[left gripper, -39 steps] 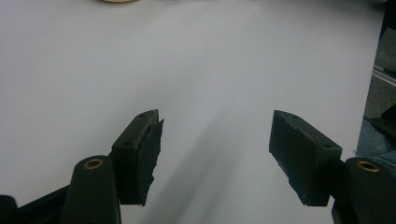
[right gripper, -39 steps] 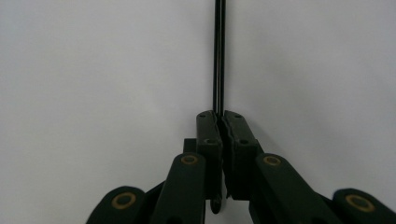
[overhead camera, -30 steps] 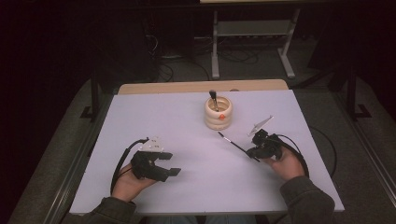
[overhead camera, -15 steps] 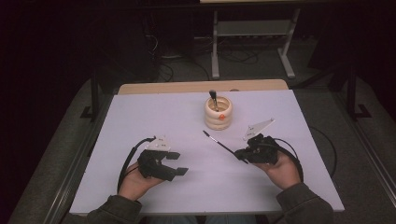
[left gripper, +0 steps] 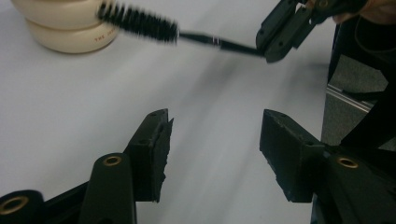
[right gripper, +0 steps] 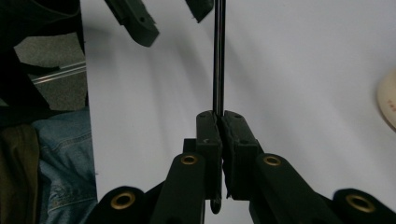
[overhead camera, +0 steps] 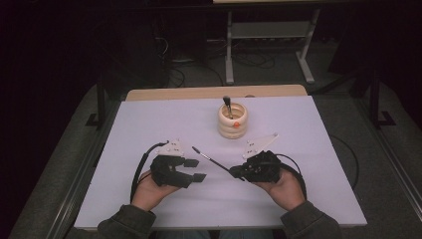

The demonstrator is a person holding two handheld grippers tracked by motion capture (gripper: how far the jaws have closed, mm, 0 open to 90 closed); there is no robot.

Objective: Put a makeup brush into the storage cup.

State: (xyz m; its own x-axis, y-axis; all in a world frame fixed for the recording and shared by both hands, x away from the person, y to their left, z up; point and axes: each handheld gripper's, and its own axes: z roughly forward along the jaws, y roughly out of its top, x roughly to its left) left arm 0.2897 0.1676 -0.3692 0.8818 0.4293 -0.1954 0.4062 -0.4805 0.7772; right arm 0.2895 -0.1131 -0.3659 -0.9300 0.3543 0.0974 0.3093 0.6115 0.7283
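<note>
A thin black brush wand [overhead camera: 211, 160] is pinched at its handle end by my right gripper [overhead camera: 236, 172], which is shut on it. The bristle tip [overhead camera: 195, 148] points left and away, just beyond my left gripper [overhead camera: 197, 169], whose jaws stand open and empty. The left gripper view has the bristles [left gripper: 140, 22] crossing above my open left gripper [left gripper: 215, 144]. The right gripper view shows the wand [right gripper: 218, 56] rising straight from my shut right gripper [right gripper: 219, 116]. A cream ringed holder [overhead camera: 232, 121] stands mid-table at the back with another black brush [overhead camera: 226, 103] upright in it.
The white tabletop [overhead camera: 308, 199] has a wooden strip [overhead camera: 214, 92] along its far edge. A metal stand [overhead camera: 268, 35] and cables sit on the floor behind the table. The table's near edge and the person's jeans [right gripper: 60, 154] lie close to my right gripper.
My right gripper has moved left and nearer the person, swinging the brush tip toward the left gripper. My left gripper has shifted slightly right and stays open.
</note>
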